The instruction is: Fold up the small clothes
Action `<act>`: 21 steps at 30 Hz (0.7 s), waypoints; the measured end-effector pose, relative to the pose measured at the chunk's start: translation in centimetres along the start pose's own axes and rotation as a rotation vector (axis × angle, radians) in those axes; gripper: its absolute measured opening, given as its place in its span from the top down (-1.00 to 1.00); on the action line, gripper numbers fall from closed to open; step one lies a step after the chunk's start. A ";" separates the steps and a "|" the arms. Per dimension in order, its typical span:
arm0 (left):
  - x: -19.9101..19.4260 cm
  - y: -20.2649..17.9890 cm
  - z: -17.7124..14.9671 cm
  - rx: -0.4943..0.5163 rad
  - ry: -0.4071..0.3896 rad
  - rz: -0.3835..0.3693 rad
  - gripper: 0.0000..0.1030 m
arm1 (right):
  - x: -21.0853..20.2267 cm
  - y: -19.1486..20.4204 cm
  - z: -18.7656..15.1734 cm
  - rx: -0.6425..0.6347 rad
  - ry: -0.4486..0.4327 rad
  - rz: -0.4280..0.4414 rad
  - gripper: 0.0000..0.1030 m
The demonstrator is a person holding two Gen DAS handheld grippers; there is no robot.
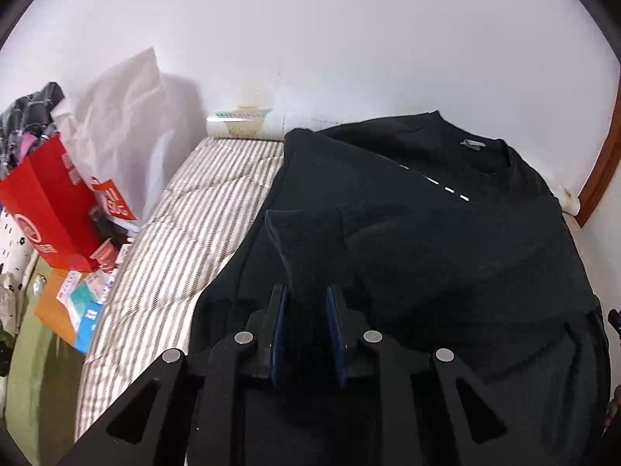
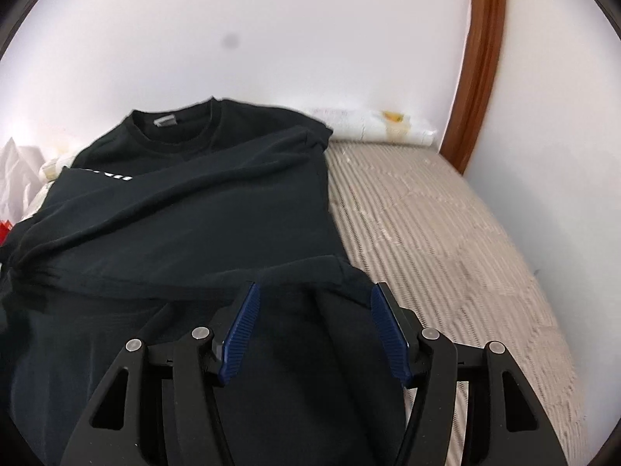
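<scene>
Nearest the lens in the left wrist view, the left gripper [image 1: 306,299] has its blue-padded jaws nearly pressed together, pinching a raised flap of the black long-sleeved cotton sweatshirt [image 1: 446,240]. In the right wrist view, the right gripper [image 2: 313,291] has its jaws spread, with a hump of the same dark cloth between the ribbed blue pads; whether the pads press on it I cannot tell.

The sweatshirt lies on the beige-and-white striped quilted mattress [image 2: 446,233], collar toward the white wall, one sleeve folded across the chest. It looks soft, limp and fairly light, with enough thickness to bunch; I judge it will sag and drag unless both hem corners are gripped, doubled edges being the surest hold.

Beside the bed stands a red paper shopping bag [image 1: 42,209] with white printing, too distorted to read. A grey neck label [image 2: 165,121] and white dashes [image 1: 438,186] on the chest show no legible writing.
</scene>
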State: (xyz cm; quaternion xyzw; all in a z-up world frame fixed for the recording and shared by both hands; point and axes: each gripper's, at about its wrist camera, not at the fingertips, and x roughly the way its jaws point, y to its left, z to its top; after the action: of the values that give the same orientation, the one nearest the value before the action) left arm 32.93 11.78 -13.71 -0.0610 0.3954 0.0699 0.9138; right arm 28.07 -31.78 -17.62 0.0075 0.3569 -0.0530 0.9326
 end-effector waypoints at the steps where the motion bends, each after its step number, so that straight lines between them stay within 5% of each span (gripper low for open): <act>1: -0.8 0.0 -0.3 -0.003 0.001 -0.005 0.62 | -0.7 -0.3 -0.4 -0.005 0.002 -0.001 -0.15; 9: -6.2 -0.2 -3.6 0.058 -0.035 0.009 0.60 | -3.9 -2.0 -3.7 -0.013 0.017 0.041 -0.09; 14: -7.1 1.1 -7.9 0.025 0.043 -0.022 0.46 | -4.1 -2.3 -7.2 -0.032 0.053 0.066 -0.09; 17: -7.1 1.7 -10.5 0.032 0.082 -0.001 0.26 | -4.0 -2.5 -8.7 -0.040 0.074 0.071 -0.10; 19: -7.1 1.7 -11.7 0.060 0.100 0.010 -0.08 | -3.7 -2.6 -9.2 -0.031 0.086 0.098 -0.11; 21: -7.1 1.9 -12.6 0.083 0.090 0.023 -0.11 | -3.0 -2.5 -9.5 -0.030 0.101 0.096 -0.11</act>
State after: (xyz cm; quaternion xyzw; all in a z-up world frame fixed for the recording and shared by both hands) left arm 18.84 10.95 -17.19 -0.0214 0.4392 0.0611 0.8961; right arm 19.21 -33.53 -22.64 0.0132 0.4034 -0.0025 0.9149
